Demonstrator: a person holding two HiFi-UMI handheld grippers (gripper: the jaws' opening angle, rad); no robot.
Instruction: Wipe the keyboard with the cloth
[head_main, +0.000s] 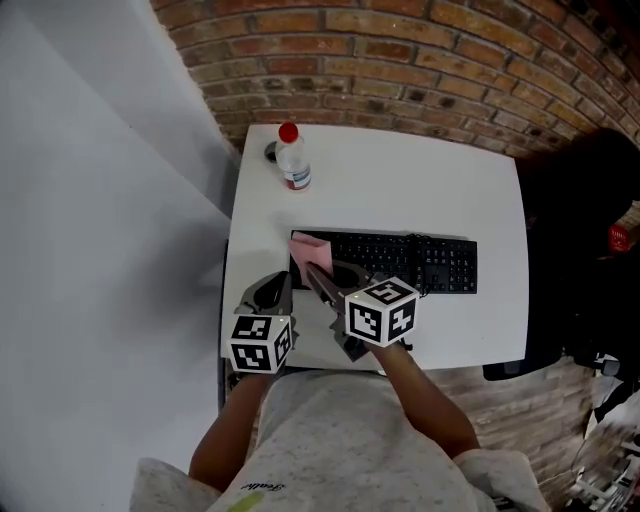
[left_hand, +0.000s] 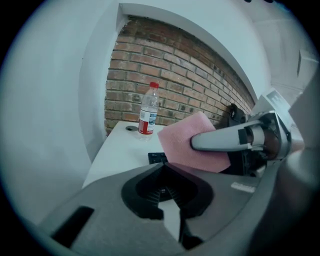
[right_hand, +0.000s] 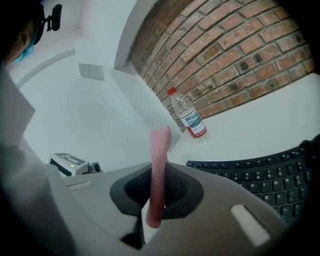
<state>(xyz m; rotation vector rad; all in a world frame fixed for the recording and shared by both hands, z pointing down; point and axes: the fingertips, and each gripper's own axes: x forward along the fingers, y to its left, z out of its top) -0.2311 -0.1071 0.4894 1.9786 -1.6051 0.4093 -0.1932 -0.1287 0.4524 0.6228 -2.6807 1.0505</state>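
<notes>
A black keyboard (head_main: 400, 262) lies across the middle of the white table (head_main: 400, 190). My right gripper (head_main: 312, 270) is shut on a pink cloth (head_main: 308, 246), holding it over the keyboard's left end. In the right gripper view the pink cloth (right_hand: 159, 170) stands edge-on between the jaws, with the keyboard (right_hand: 260, 175) to the right. My left gripper (head_main: 280, 290) hangs by the table's front left corner, jaws together and nothing in them. The left gripper view shows the pink cloth (left_hand: 185, 142) flat in the other gripper's fingers (left_hand: 220, 140).
A clear water bottle (head_main: 292, 160) with a red cap stands at the table's back left, next to a small round dark thing (head_main: 271, 152). A brick wall (head_main: 400, 60) runs behind the table. A black chair (head_main: 590, 230) stands at the right. A white wall is at the left.
</notes>
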